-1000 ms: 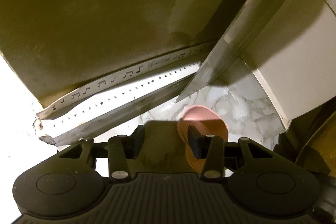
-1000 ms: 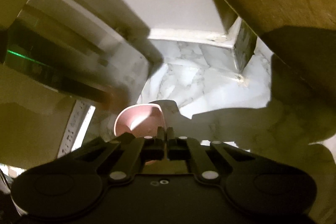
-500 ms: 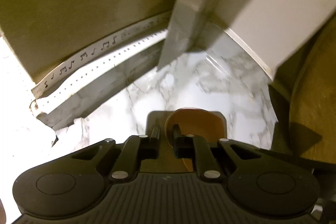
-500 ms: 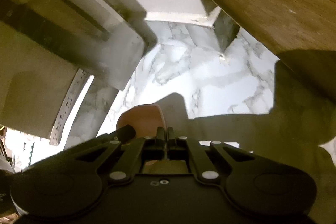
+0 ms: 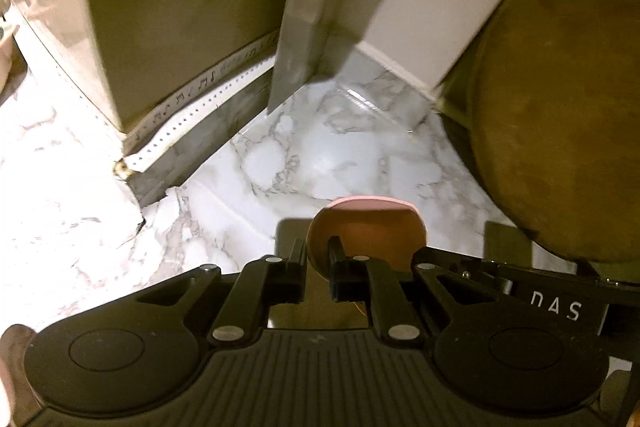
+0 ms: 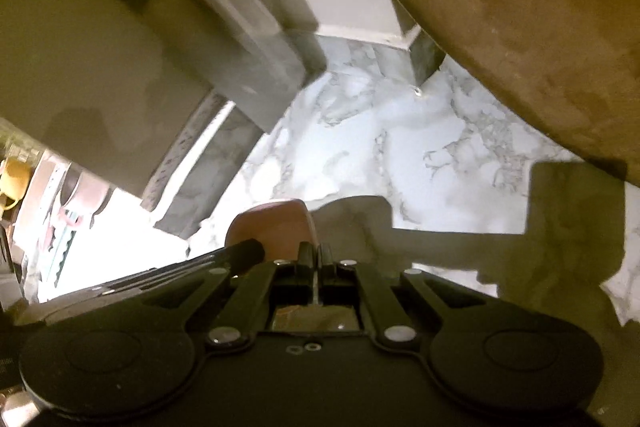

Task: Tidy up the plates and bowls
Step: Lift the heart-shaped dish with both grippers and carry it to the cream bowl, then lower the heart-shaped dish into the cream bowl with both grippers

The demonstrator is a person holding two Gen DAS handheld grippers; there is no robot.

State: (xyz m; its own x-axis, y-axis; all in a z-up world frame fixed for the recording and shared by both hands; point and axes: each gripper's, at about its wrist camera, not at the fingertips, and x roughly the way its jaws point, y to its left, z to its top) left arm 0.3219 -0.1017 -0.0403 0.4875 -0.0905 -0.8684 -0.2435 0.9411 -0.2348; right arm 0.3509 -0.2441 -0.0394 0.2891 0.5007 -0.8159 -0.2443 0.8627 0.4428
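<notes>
The left gripper (image 5: pixel 317 261) is clamped on the near rim of the pink bowl (image 5: pixel 366 237), which is held above the marble floor (image 5: pixel 280 163). The right gripper (image 6: pixel 314 259) pinches the same bowl's rim, jaws fully together. A round wooden tabletop (image 5: pixel 568 99) stands at right.

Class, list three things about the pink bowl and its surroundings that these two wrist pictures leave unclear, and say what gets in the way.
1. Left wrist view: the pink bowl's lower half, hidden behind the left gripper.
2. Right wrist view: whether the right gripper pinches the bowl's rim; its shut jaws cover the contact.
3. Right wrist view: dishes at the left edge, small, overexposed and cut off.
</notes>
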